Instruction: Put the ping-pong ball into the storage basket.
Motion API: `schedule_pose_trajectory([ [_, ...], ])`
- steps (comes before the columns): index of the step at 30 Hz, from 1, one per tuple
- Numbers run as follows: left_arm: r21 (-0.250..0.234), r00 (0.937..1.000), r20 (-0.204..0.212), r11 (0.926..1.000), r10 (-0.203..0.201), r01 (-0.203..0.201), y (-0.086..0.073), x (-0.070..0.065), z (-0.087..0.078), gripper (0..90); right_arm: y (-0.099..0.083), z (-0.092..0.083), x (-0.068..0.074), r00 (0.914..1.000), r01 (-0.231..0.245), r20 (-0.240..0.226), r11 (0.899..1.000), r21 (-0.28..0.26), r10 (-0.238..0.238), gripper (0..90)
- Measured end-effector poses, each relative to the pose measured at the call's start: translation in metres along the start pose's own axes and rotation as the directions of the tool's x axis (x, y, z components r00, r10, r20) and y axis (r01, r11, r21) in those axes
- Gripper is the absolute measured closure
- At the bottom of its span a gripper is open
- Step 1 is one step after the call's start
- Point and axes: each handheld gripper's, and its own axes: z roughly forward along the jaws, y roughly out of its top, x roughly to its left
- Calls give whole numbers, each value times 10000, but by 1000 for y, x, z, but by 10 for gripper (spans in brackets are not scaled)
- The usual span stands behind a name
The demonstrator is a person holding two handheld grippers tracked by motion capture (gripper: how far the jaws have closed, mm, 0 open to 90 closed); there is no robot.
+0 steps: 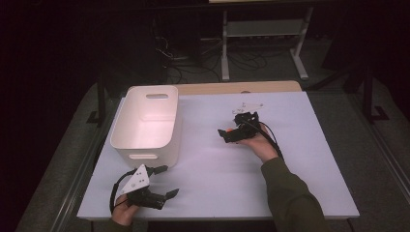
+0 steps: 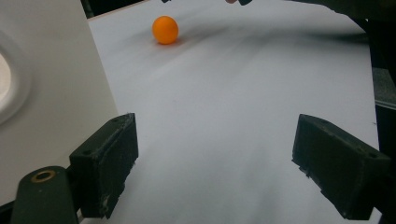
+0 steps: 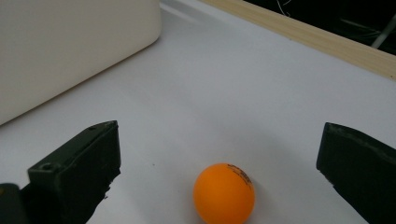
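Left gripper [image 1: 167, 181]: jaws spread, empty, held near the white bin [image 1: 145, 140]; right gripper [image 3: 219, 158]: jaws wide, nothing gripped, straddling the orange ping-pong ball [image 3: 224, 193] on the white table [image 1: 290, 164]; risk: ball is nudged by an off-centre closure and rolls away.

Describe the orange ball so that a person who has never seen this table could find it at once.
On the white table, look right of the white plastic bin, where the right gripper is held low. The orange ball lies on the table between its open jaws. It is the only round, brightly coloured thing there.
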Motion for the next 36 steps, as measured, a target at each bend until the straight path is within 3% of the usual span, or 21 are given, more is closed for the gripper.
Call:
schedule_pose_trajectory([
  [36, 24, 10000, 8, 10000, 37, -37, 0, 0, 0, 141, -15, 24, 0, 9999, -95, 118, 9876, 1567, 78, 0],
])
